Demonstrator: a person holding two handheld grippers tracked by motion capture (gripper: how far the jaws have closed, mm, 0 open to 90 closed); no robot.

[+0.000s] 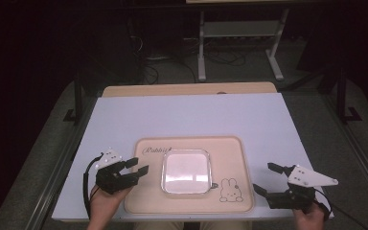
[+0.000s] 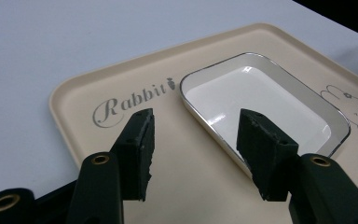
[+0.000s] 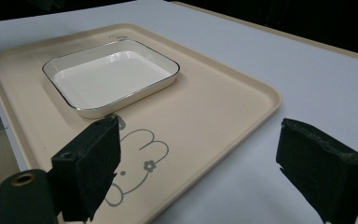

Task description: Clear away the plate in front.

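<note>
Sitting square in the beige tray (image 1: 191, 203), the white dish (image 1: 186, 171) has bare tray on all sides, wider toward the rabbit drawing (image 1: 231, 190) at its right. The left hand-held gripper (image 1: 138, 166) hovers over the tray's left rim, jaws apart with nothing between them, just short of the dish's near edge. The right hand-held gripper (image 1: 268, 178) waits off the tray's right edge over the white desk (image 1: 191, 115), jaws spread wide and empty. Both forearms are cut off at the bottom edge of the high view.
</note>
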